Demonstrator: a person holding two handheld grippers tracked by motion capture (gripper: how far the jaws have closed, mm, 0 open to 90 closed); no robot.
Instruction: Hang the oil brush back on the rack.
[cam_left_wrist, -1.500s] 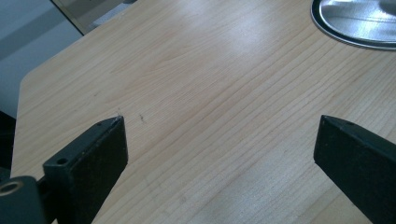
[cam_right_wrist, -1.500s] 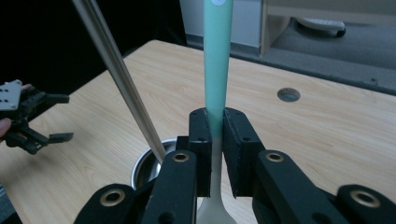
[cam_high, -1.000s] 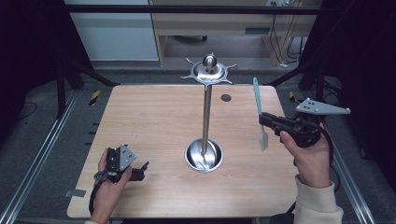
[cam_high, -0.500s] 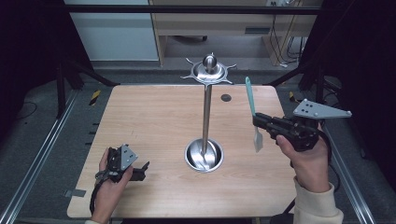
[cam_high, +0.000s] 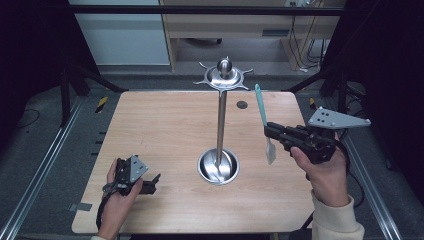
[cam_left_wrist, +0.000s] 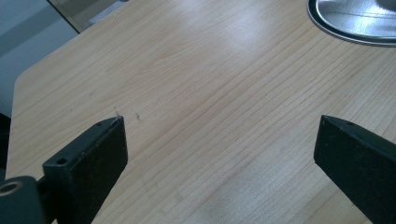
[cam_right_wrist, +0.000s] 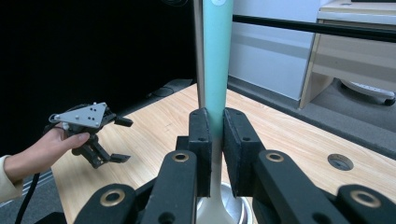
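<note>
A metal stand (cam_high: 220, 120) rises from a round steel base (cam_high: 218, 167) at the table's middle, topped by a disc with hooks (cam_high: 223, 76). My right gripper (cam_high: 272, 131) is to its right, in the air, shut on a teal-handled utensil (cam_high: 260, 102) that stands nearly upright with its flat metal blade (cam_high: 270, 150) pointing down. In the right gripper view the jaws (cam_right_wrist: 217, 122) clamp the teal handle (cam_right_wrist: 217, 56), with the stand's pole (cam_right_wrist: 199, 46) just behind it. My left gripper (cam_high: 150, 182) rests on the table's front left, open and holding nothing (cam_left_wrist: 219, 140).
A small dark round hole (cam_high: 242, 104) sits in the wooden table (cam_high: 165, 130) behind the stand. The stand's base rim (cam_left_wrist: 355, 21) shows at the upper right of the left gripper view. A cabinet and desk stand beyond the far edge.
My right gripper has carried the utensil a little to the left, closer to the stand's pole. The left gripper has stayed where it was.
</note>
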